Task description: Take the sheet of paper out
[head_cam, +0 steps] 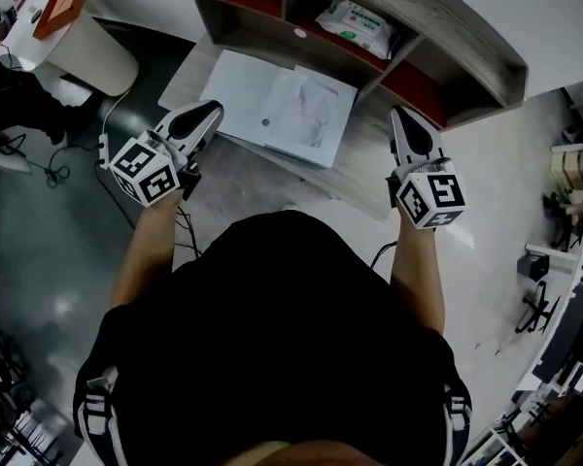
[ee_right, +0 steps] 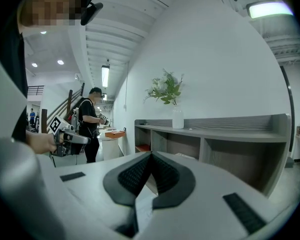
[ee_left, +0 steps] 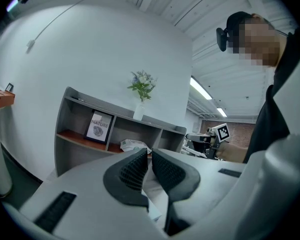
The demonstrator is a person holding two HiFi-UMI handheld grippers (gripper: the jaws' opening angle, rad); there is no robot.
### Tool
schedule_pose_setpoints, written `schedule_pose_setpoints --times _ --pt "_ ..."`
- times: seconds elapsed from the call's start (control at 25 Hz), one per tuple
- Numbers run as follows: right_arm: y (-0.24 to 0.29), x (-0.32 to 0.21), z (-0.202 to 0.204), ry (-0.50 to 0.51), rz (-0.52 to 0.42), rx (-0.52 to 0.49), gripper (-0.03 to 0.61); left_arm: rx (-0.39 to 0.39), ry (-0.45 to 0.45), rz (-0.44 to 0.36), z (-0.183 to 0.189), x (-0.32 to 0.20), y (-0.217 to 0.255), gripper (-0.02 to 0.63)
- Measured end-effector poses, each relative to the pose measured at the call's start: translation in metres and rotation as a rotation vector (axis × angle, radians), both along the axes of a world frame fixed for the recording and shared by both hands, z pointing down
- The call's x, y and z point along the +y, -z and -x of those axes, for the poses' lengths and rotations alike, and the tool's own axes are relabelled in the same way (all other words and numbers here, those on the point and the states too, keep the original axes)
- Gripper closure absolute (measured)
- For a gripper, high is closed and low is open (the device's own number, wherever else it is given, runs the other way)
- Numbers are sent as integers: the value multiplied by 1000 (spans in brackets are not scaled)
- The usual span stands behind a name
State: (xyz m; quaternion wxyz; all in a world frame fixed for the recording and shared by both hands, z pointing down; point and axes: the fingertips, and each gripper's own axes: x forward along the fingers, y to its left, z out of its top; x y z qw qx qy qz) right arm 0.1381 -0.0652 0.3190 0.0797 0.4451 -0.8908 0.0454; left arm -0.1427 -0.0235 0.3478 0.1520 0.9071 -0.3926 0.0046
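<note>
White sheet of paper lies untouched in its folder; left hand-held gripper, barely parted, and right hand-held gripper, clenched empty, should open to pinch its edge.

The only word that can be read is "NATURE", on the framed picture in the shelf

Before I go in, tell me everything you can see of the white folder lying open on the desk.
The white folder lies open on the grey wood-look desk, before the shelf unit, skewed to the desk's edge. Two halves meet at a centre fold: the left plain and pale with a small dark dot, the right bearing a faint grey picture. It looks like paper or thin card. The left gripper reaches over its near left corner; contact cannot be told.
</note>
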Motion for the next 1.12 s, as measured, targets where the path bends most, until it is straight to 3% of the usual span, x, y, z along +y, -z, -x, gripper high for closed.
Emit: schedule_pose_setpoints --times 0.52,1.12 --pt "-14 -22 -28 43 20 1 565 -23 -14 2 -48 -18 -3 568" --pt "-21 -16 -32 138 44 3 565 -11 27 -26 -56 -1 12 566"
